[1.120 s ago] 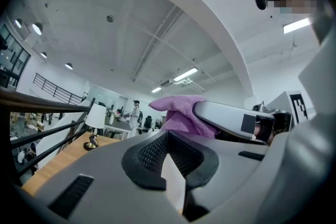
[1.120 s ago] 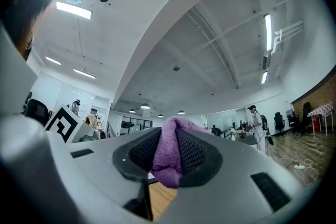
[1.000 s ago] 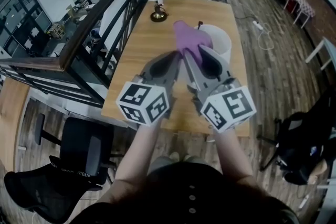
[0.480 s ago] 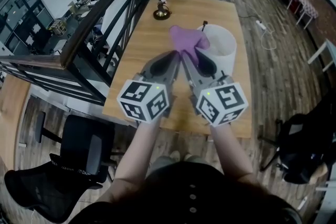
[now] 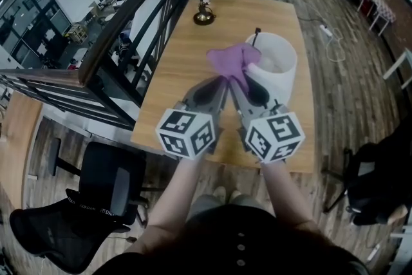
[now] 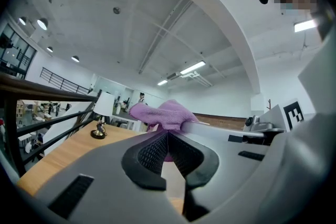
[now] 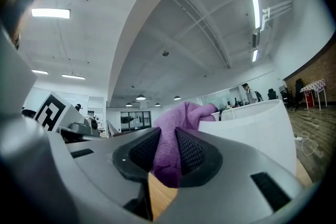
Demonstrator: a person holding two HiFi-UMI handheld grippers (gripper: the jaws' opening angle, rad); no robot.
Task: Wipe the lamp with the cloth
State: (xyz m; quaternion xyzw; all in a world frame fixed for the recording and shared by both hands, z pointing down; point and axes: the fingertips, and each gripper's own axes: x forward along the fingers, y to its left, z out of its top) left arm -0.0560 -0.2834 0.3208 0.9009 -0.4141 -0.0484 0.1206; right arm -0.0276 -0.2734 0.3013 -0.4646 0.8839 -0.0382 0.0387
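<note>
Between jaws of right gripper (image 7: 167, 138), cloth (image 7: 185, 113)

We see the left gripper (image 6: 167, 134) with its ribbed pads (image 6: 152, 152) meeting at the tips, and the purple cloth (image 6: 163, 114) bunched just beyond and above them. Further off to the left, a small table lamp (image 6: 102, 113) with a white shade stands on the wooden table (image 6: 68, 157), beside a dark railing (image 6: 42, 93).
</note>
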